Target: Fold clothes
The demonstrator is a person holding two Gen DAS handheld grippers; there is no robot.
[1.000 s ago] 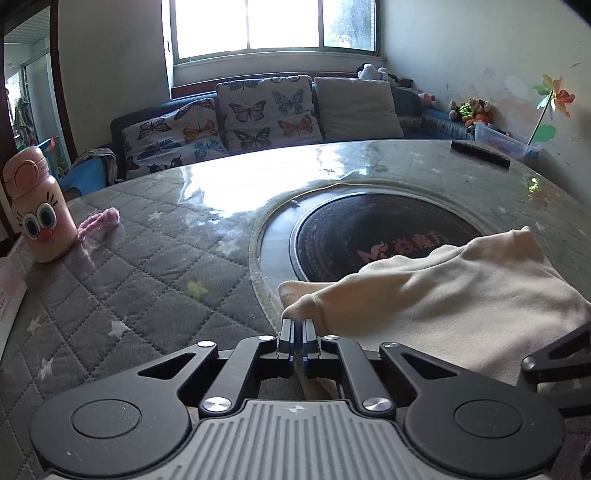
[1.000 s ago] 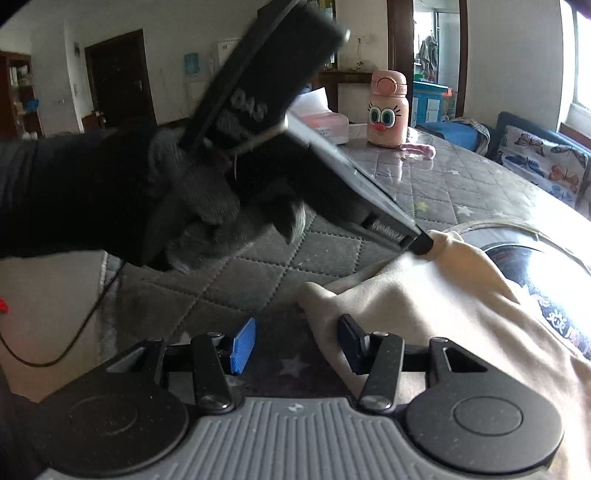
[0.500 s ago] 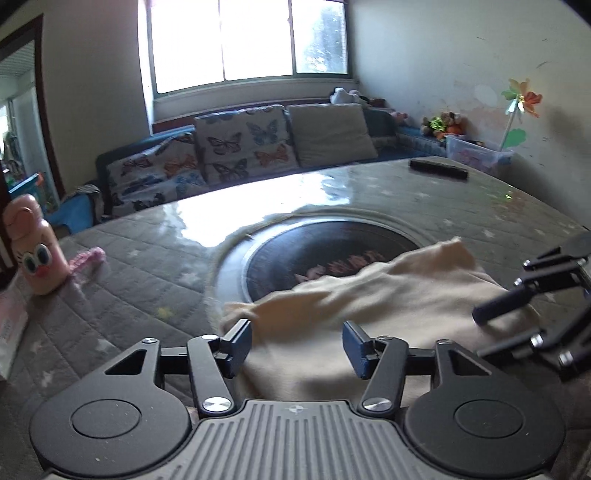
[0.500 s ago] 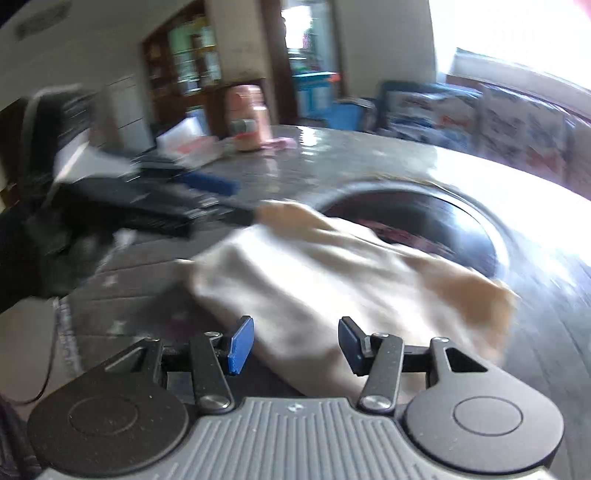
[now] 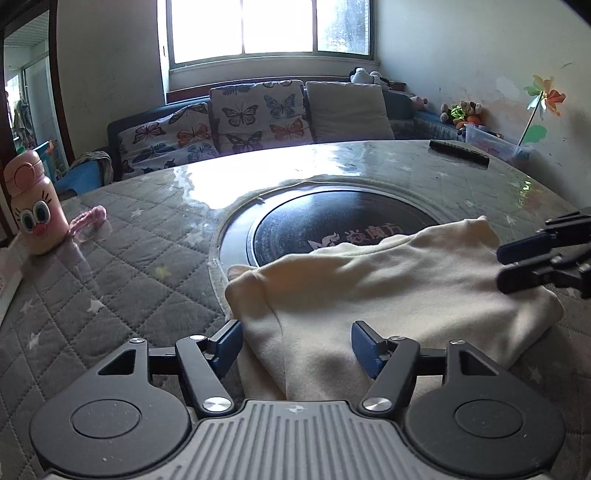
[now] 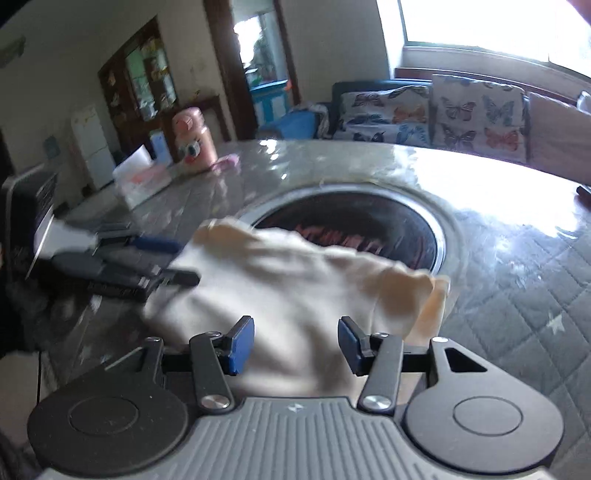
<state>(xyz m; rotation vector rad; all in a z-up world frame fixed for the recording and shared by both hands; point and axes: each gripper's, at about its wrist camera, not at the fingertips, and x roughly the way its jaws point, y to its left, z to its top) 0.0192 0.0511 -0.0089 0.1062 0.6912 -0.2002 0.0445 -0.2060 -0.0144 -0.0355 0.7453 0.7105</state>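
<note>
The right hand-held gripper [image 6: 296, 345] is hanging wide apart over the cream garment [image 6: 295, 280], which is lying on the quilted worktop [image 6: 517, 295]; the left hand-held gripper [image 6: 177, 262] is sitting at its far edge.

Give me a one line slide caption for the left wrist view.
Open left gripper over cream garment on quilted table, right gripper alongside.

This is a family living room. A dark blue sofa [image 5: 122, 129] under a wide bright window [image 5: 269, 27] carries butterfly-print cushions [image 5: 258, 110] and a plain beige cushion [image 5: 347, 107]. Soft toys [image 5: 463, 112] and a colourful paper pinwheel [image 5: 543, 98] sit by the scuffed white wall. The round bench [image 5: 122, 236] wears a grey quilted cover with stars, and a pink cartoon-faced children's water bottle [image 5: 31, 206] stands on it. A dark wooden glass-fronted cabinet [image 6: 138, 88] stands beyond.
</note>
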